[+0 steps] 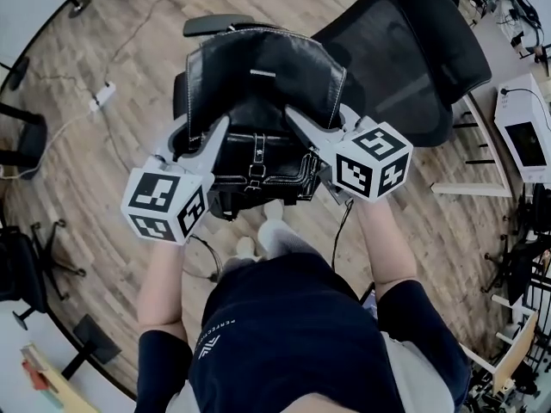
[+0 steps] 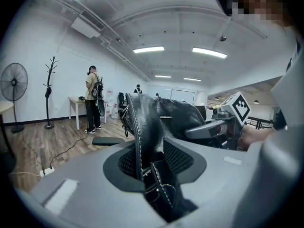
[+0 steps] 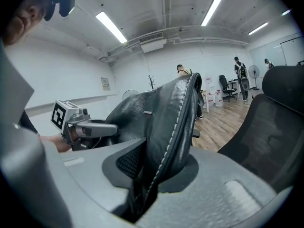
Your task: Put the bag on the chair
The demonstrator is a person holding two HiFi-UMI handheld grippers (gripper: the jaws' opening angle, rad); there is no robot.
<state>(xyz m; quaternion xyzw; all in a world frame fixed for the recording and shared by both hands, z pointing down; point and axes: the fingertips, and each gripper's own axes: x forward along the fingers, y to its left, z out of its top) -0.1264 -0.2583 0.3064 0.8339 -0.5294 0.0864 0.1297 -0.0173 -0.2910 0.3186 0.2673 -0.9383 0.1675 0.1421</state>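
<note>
Gripping a black leather bag [image 1: 258, 84] from both sides, the person holds it in front of the body, over the seat of a black office chair [image 1: 405, 50]. The left gripper [image 1: 213, 140] has its fingers [image 2: 71, 189] closed about halfway on the left edge of the bag, and a stitched fold of the leather stands pressed between them. The right gripper [image 1: 303, 126] has its fingers [image 3: 228, 194] closed more narrowly on the right edge, where the white seam of the flap runs down into the gap. The bag hangs with its flap side towards the backrest and its buckle front towards the person. Whether its bottom touches the seat cannot be told. One armrest [image 1: 215, 24] shows behind the bag, above the wooden floor [image 1: 112, 50].
</note>
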